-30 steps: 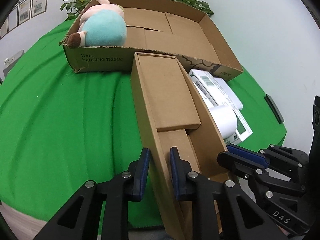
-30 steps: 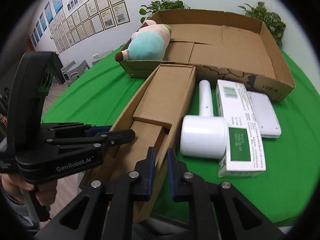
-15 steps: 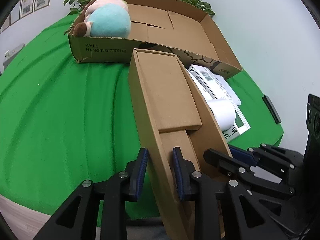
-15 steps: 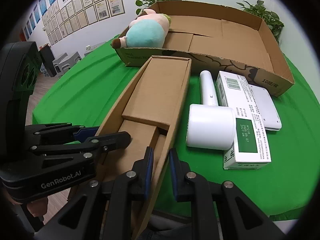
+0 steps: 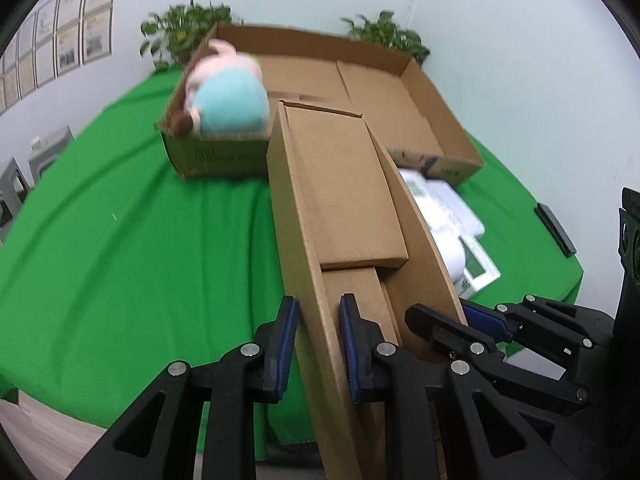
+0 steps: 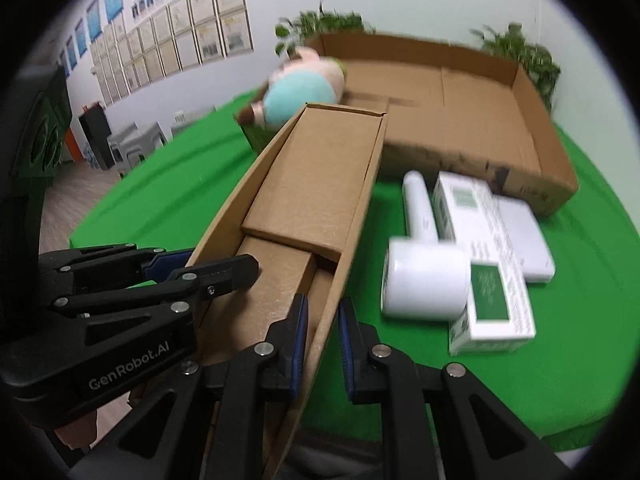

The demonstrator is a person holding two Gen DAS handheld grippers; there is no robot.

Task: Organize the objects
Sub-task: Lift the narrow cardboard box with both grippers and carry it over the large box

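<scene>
The left claw (image 5: 318, 346) is pinching the left side wall of a long, narrow cardboard box (image 5: 344, 200), and the right claw (image 6: 323, 344) is pinching its right side wall, so the box is held at its near end between both. The far end of the box points to a big flat cardboard tray (image 5: 436, 120) on the worktop (image 5: 120, 240), which has a green cloth; I cannot tell if the far end touches the tray. A plush toy (image 5: 228, 102) with a light blue body lies in the left corner of the tray. To the right of the long box, on the cloth, lie a white device with a handle (image 6: 424, 284), a white and green carton (image 6: 486, 280) and a flat white pad (image 6: 520, 236), all close together.
</scene>
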